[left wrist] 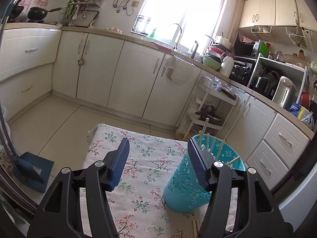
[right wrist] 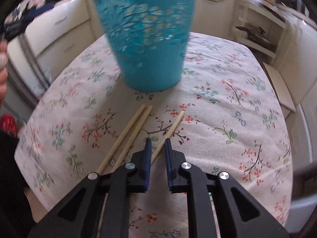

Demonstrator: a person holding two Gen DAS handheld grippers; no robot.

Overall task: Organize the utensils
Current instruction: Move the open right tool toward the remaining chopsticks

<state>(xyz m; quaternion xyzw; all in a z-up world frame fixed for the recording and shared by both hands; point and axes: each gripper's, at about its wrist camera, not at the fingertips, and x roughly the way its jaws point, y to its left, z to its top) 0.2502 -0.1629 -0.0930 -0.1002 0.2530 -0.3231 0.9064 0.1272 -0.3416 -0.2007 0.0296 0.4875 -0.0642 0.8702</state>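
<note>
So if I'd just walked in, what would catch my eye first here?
Probably the bright teal holder, standing on the flowered tablecloth with several chopsticks poking out of its top. In front of it three loose chopsticks lie on the cloth, one of them running between the nearly closed fingers of the right gripper. The left gripper is open beside the holder.

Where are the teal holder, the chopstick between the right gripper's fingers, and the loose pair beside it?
teal holder (left wrist: 184,186), left wrist view, lattice side wall.
single chopstick (right wrist: 172,128), right wrist view, shaft ahead of the fingertips.
chopstick pair (right wrist: 129,131), right wrist view, shaft of one stick.
</note>
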